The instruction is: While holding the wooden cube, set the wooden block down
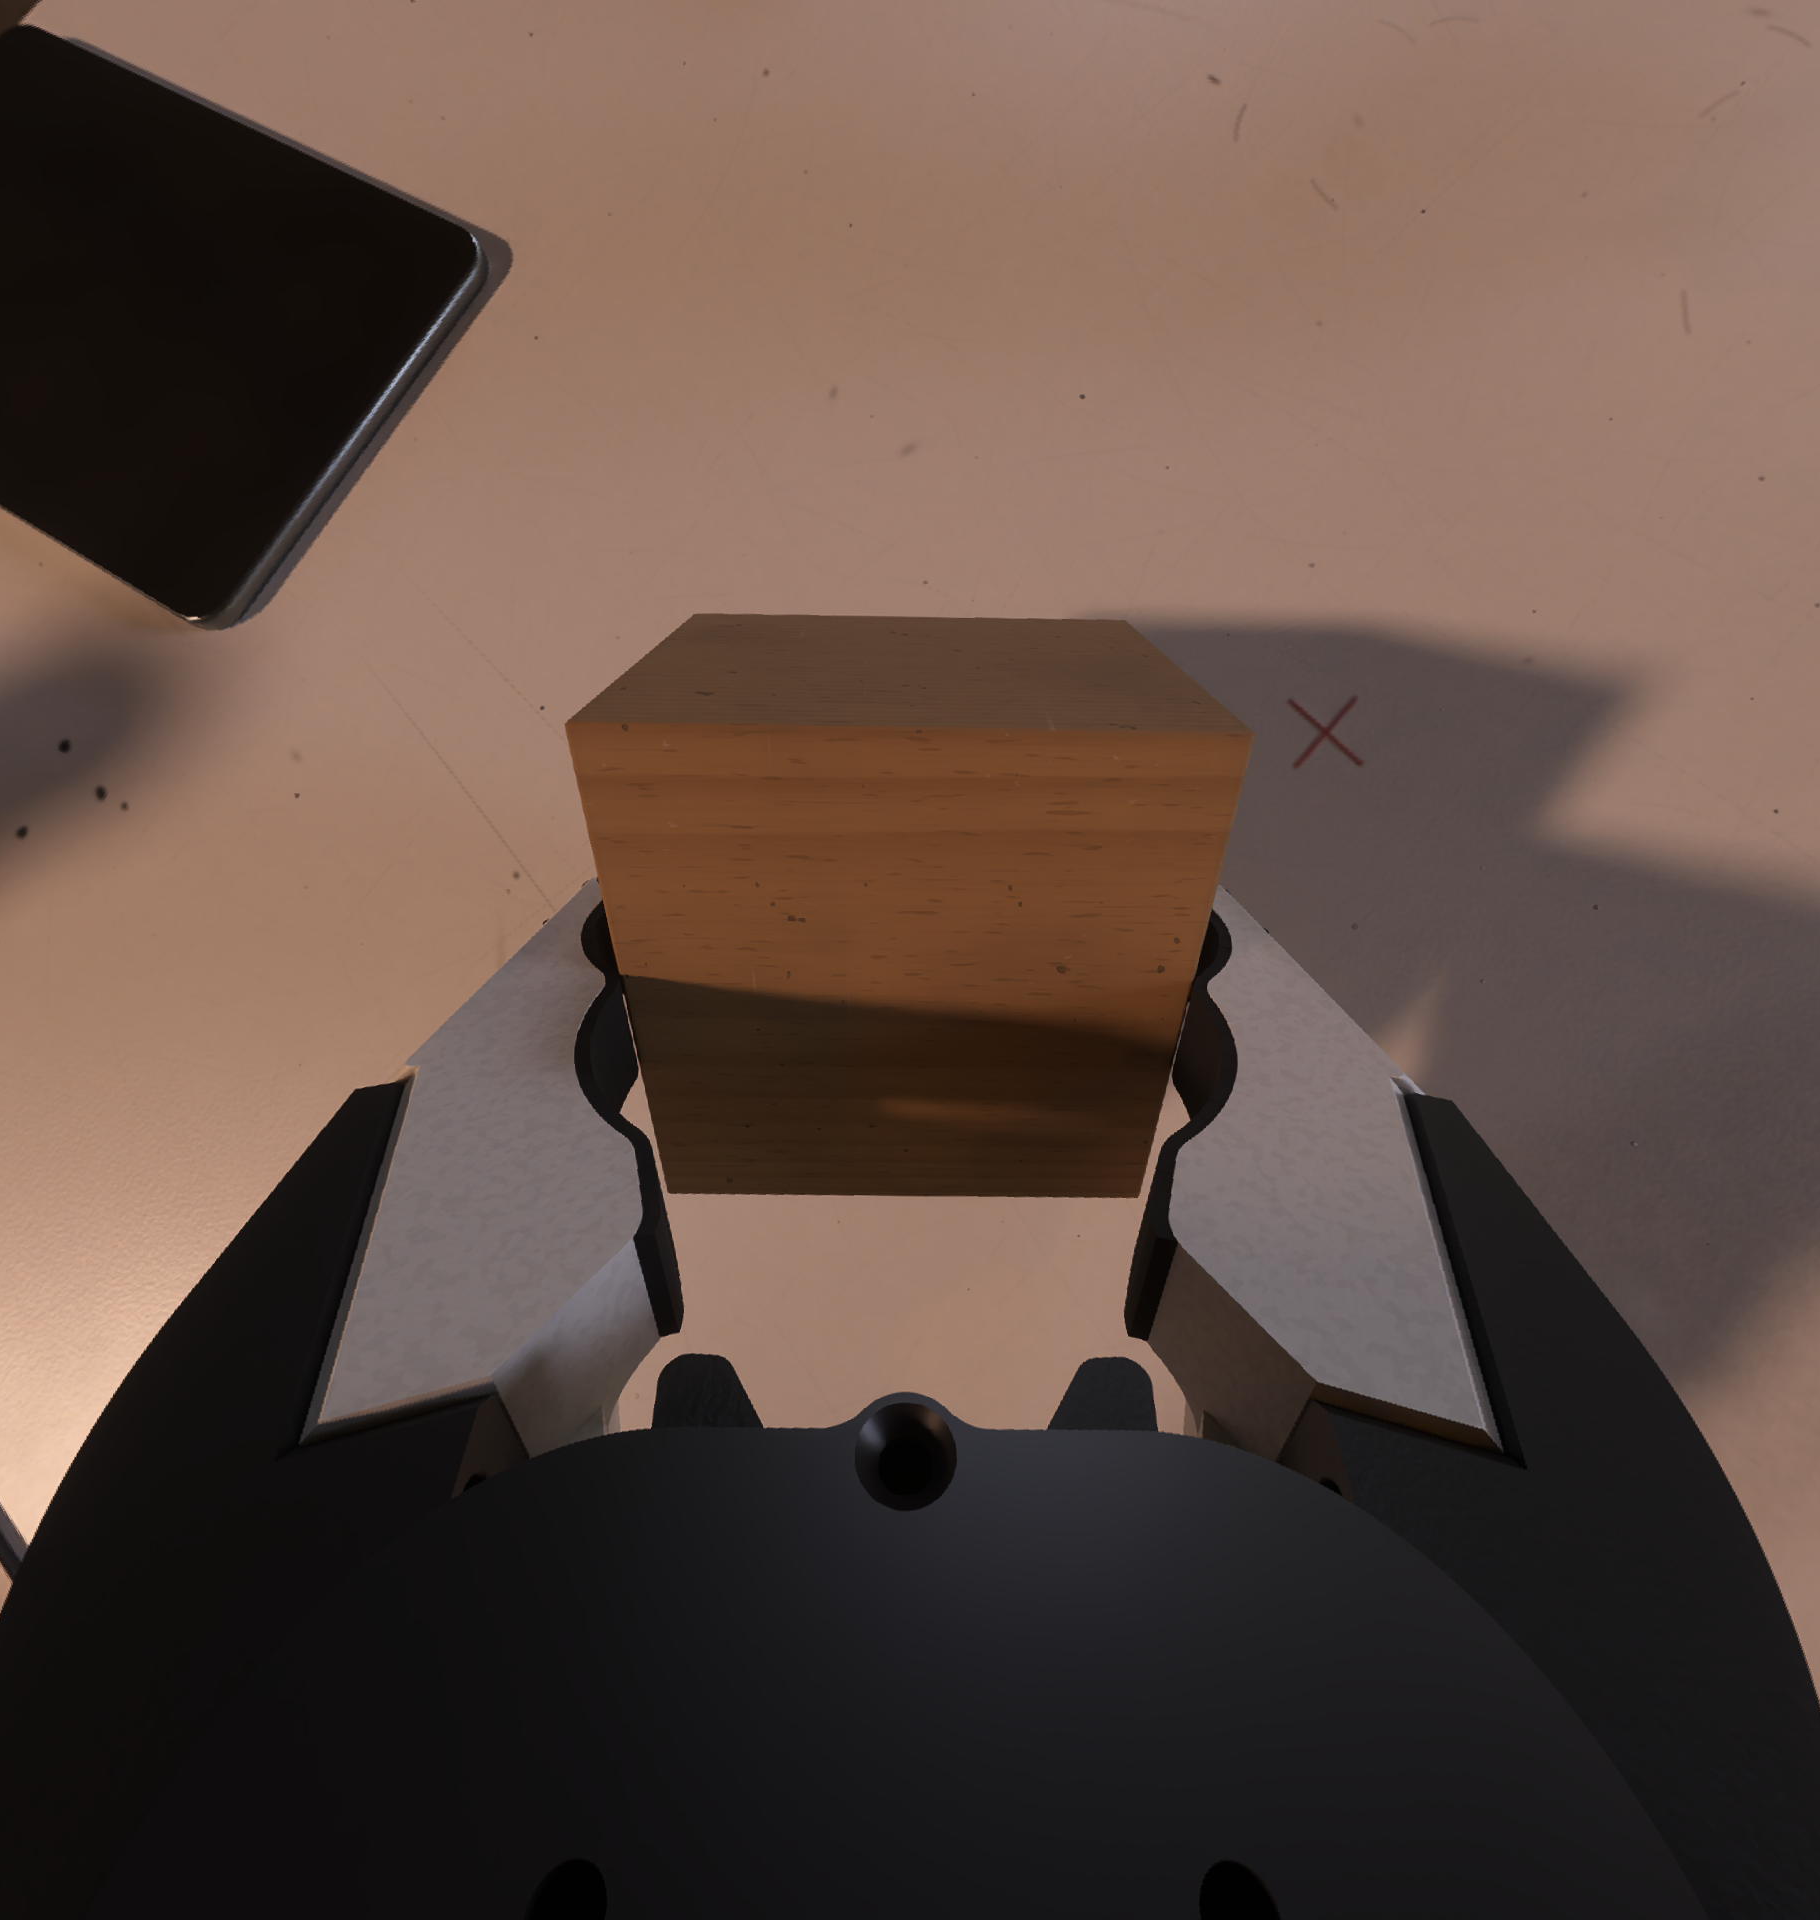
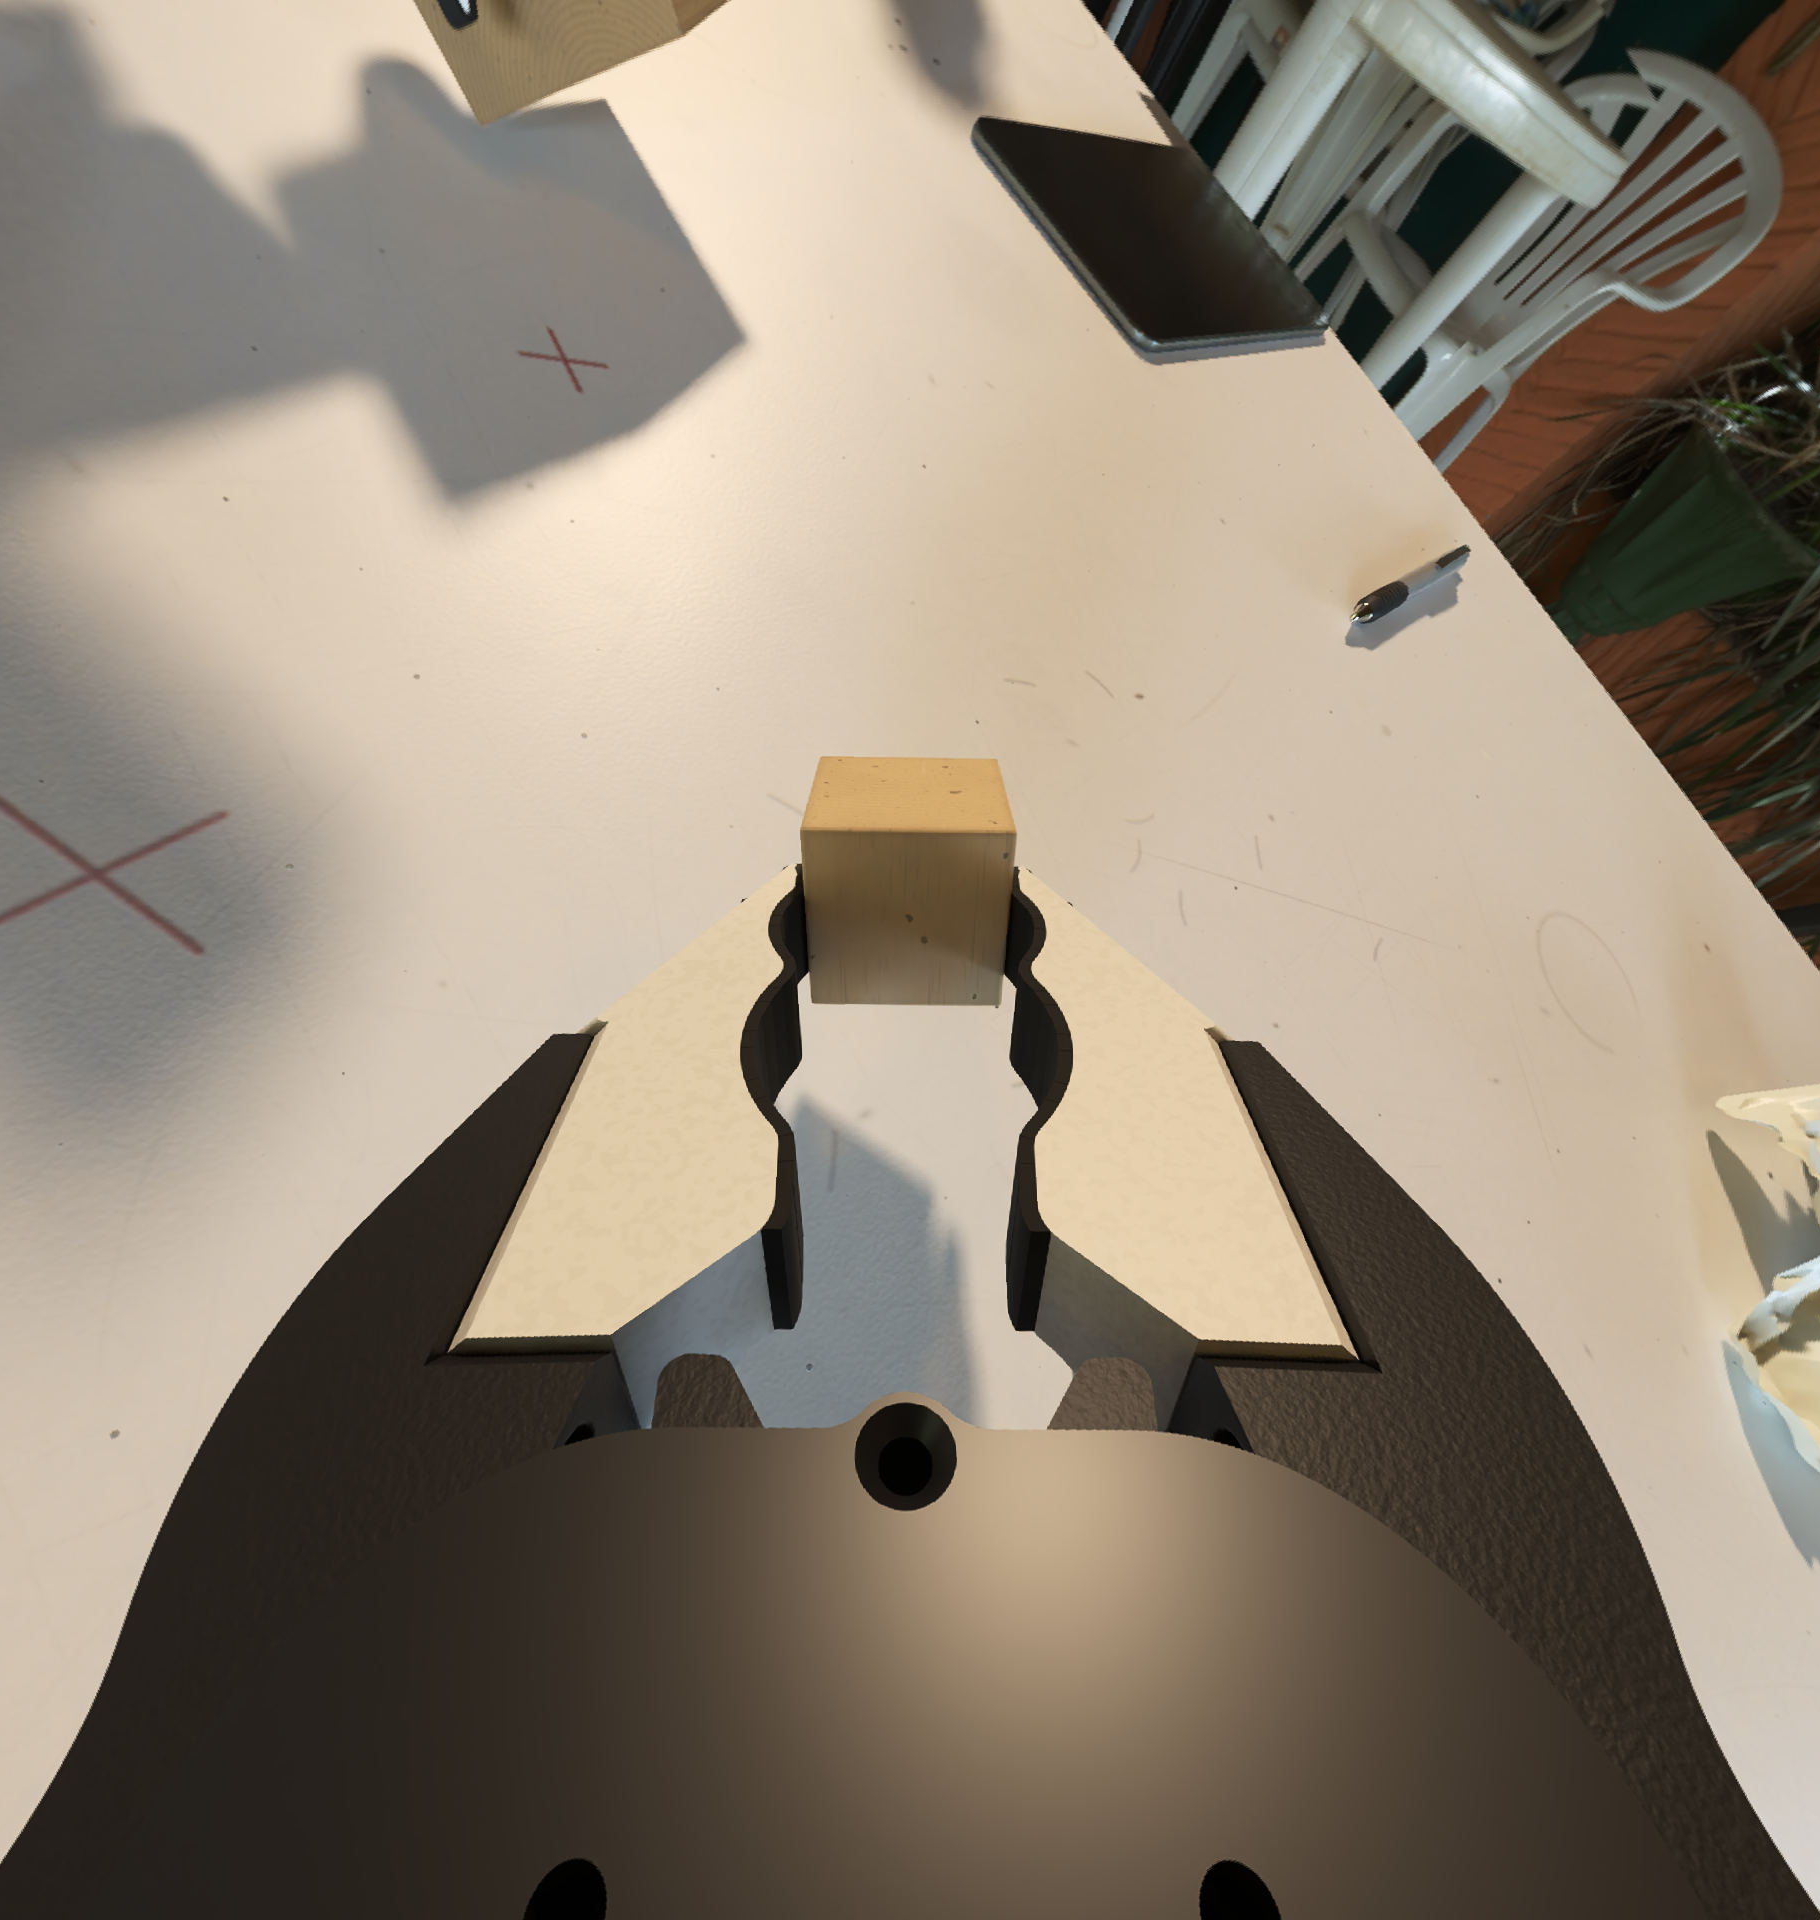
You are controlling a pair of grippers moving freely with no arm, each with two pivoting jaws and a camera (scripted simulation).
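Your table (image 2: 989,540) is a pale top, scuffed, with its far edge running diagonally down the right of the right wrist view; white chairs (image 2: 1508,166) and a potted plant (image 2: 1716,540) stand beyond that edge.

On the table near that edge lies a dark tablet (image 2: 1145,239), flat; in the left wrist view you see the same tablet (image 1: 179,332) at upper left.

Your left gripper (image 1: 906,914) is clamped on the block (image 1: 906,904). The block sits between the two fingers, gripped by their tips on its left and right sides, and its far half sticks out past the tips. It hangs above the table and throws a shadow to the right. From the right wrist view you catch only the lower corner of the block (image 2: 563,52) at the top edge, off the table.

Your right gripper (image 2: 908,914) is closed on the cube (image 2: 908,904). The cube is pinched by the very tips, one on each side, with its far part projecting beyond them. It is held above the table.

A crumpled paper (image 2: 1799,1288) lies at the right edge of that view. Red crosses mark the table: a large one (image 2: 90,873) at left, a smaller one (image 2: 563,361) in shadow farther off, and one (image 1: 1325,732) just right of the block in the left view. A pen (image 2: 1410,584) lies near the table edge.
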